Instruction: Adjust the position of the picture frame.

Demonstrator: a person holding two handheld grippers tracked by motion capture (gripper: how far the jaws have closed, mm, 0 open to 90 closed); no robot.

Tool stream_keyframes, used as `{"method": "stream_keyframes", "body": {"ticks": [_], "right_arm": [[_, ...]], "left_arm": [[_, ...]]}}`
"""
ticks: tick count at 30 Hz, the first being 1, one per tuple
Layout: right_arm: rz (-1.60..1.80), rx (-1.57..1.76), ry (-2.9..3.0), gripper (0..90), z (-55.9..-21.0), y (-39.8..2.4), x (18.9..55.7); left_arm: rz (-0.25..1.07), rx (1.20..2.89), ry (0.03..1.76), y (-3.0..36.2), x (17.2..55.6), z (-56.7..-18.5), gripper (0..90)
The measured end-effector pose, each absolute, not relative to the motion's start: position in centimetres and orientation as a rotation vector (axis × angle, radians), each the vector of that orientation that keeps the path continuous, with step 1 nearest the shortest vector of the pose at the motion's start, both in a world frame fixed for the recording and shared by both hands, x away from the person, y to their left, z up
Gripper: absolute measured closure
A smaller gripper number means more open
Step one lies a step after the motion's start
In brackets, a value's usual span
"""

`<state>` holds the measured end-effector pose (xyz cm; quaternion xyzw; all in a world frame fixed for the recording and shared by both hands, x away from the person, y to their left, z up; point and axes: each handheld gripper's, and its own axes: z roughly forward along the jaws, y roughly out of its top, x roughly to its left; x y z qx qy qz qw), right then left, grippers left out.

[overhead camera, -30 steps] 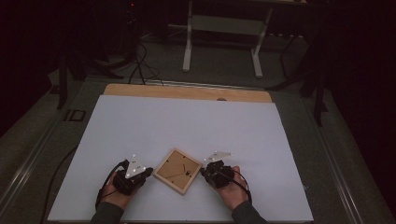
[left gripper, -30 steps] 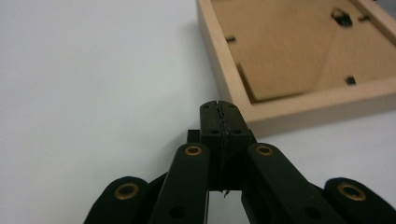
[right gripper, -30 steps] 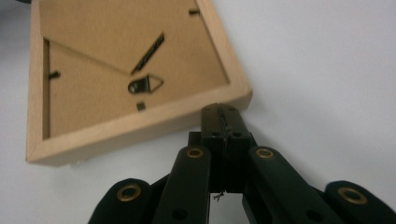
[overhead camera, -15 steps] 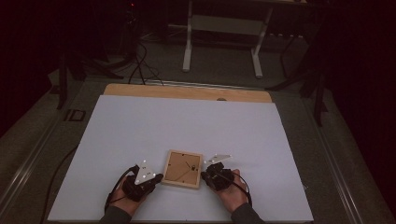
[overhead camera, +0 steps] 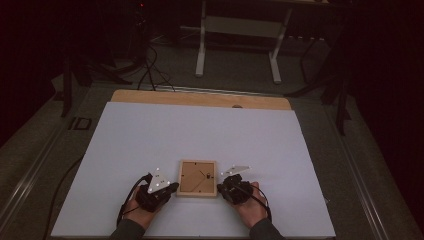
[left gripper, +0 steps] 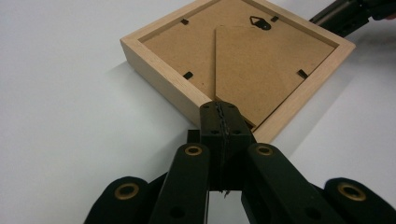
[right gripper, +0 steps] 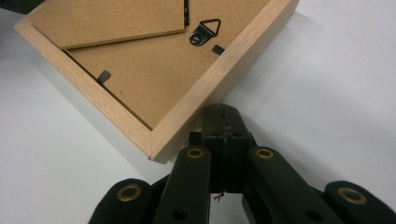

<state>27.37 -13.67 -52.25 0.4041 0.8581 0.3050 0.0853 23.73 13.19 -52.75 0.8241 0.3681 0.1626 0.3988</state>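
Note:
A small wooden picture frame lies face down on the white table top, its brown backboard and black hanger facing up. My left gripper is at the frame's left side. Its jaws are shut, and their tip rests at the frame's near edge. My right gripper is at the frame's right side, also shut, with its tip against the light wood rim. Neither gripper has anything between its jaws. The right gripper appears far off in the left gripper view.
The white sheet covers a table with a wooden strip along its far edge. Beyond it, a white stand's legs and black cables are on the dark floor. A cable hangs off the table's left side.
The frame has turned from a diamond-like tilt to square with the table. My left gripper has slid right, up to the frame's left side. The right gripper has stayed put.

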Motion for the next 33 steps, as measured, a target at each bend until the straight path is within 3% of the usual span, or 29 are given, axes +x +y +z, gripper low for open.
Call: {"method": "stream_keyframes", "body": {"ticks": [27, 33], "right_arm": [[0.946, 1.277, 2.519, 89.7, -52.8, -12.7, 29.2], [0.956, 1.213, 2.525, 77.3, -52.7, -13.4, 29.2]], "left_arm": [[0.450, 2.027, 1.018, 13.9, 26.1, -53.3, 89.9], [0.432, 2.021, 1.011, 14.3, 25.9, -52.9, 83.6]]}}
